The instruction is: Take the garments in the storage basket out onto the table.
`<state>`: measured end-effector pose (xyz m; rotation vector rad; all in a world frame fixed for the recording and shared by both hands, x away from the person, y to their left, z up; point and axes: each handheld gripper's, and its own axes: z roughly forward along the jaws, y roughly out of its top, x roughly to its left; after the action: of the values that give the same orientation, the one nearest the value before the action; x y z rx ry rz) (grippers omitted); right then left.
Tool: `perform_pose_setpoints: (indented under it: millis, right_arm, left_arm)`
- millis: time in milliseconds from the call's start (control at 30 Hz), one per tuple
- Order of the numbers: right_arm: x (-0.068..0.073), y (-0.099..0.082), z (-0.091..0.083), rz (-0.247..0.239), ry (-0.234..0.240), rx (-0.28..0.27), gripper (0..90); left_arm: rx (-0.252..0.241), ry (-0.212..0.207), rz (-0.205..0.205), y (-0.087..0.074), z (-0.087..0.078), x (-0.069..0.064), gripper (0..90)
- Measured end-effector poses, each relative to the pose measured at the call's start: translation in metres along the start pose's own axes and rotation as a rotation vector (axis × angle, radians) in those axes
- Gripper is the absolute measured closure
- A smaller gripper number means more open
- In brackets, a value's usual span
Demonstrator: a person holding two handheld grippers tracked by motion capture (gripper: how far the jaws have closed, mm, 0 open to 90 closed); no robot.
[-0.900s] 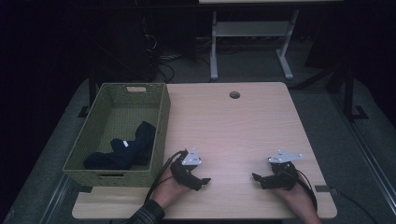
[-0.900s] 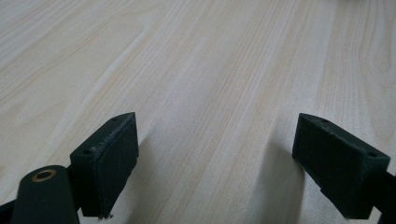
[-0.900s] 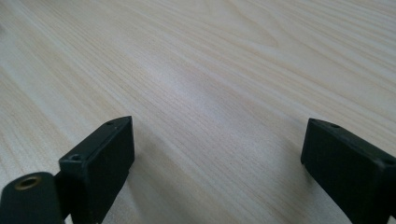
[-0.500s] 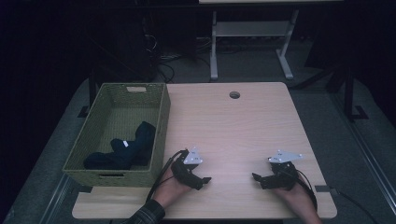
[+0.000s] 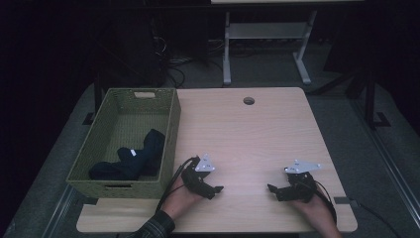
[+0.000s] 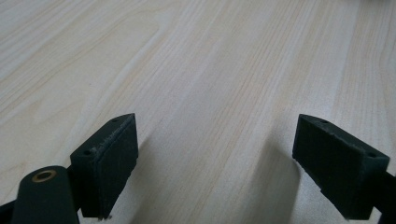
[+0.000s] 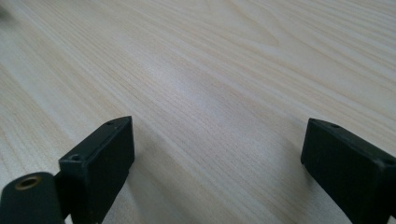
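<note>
My left gripper (image 5: 216,189) rests low on the light wooden table (image 5: 247,134) near its front edge, just right of a green woven basket (image 5: 104,178). Its jaws stand wide apart in the left gripper view, with bare wood between the fingertips (image 6: 109,154). My right gripper (image 5: 272,189) sits at the front right of the table, pointing left toward the other one. It is open too, and nothing lies between its pads (image 7: 100,158). Dark blue socks (image 5: 133,158) lie bunched in the near half of the basket.
A round cable hole (image 5: 248,101) sits near the table's far edge. Behind the table stands a white metal frame (image 5: 267,34) on a dark floor with loose cables (image 5: 173,64). The basket takes up the table's left side.
</note>
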<state>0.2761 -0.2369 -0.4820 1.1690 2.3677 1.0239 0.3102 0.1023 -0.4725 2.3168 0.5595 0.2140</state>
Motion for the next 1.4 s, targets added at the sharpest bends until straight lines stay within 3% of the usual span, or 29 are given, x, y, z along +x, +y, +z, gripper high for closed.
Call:
perform_pose_setpoints:
  millis: [433, 733, 1067, 1400]
  right_arm:
    - [0.000, 0.000, 0.000, 0.000, 0.000, -0.001, 9.3]
    - [0.000, 0.000, 0.000, 0.000, 0.000, -0.001, 9.3]
    - [0.000, 0.000, 0.000, 0.000, 0.000, -0.001, 9.3]
    - [0.000, 0.000, 0.000, 0.000, 0.000, 0.000, 9.3]
  left_arm:
    - [-0.022, -0.004, -0.008, 0.009, -0.008, 0.003, 14.2]
    - [-0.009, -0.011, 0.006, 0.014, -0.010, 0.004, 14.7]
    - [-0.014, -0.023, -0.022, 0.019, -0.015, 0.005, 14.6]
    - [-0.006, -0.033, -0.019, 0.023, -0.019, 0.007, 14.7]
